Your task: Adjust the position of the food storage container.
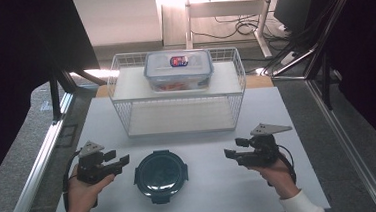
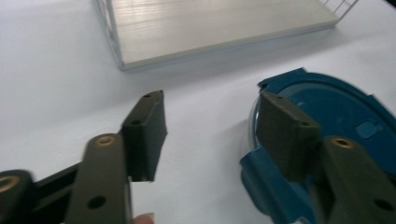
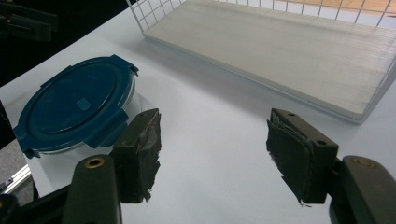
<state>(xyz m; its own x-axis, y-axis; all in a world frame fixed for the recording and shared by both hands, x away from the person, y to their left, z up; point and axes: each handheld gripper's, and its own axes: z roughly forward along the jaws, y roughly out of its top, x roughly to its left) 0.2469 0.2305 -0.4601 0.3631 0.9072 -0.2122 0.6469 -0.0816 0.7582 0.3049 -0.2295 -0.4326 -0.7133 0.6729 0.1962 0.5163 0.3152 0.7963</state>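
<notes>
A round container with a dark blue clip-on lid (image 1: 160, 174) sits on the white table between my two grippers. My left gripper (image 1: 117, 158) is just left of it, jaws open. In the left gripper view (image 2: 215, 126) one jaw stands in front of the lid's rim (image 2: 336, 107), and only bare table lies between the pads. My right gripper (image 1: 234, 148) is held a short way right of the container, open, pointing at it. In the right gripper view (image 3: 215, 149) the container (image 3: 74, 109) lies to the left, beyond the jaws.
A white wire rack (image 1: 120, 90) with two shelves stands at the back of the table (image 1: 301, 178). A clear rectangular lidded box (image 1: 178, 69) rests on its top shelf. The lower shelf (image 1: 181, 116) is bare. Dark floor surrounds the table.
</notes>
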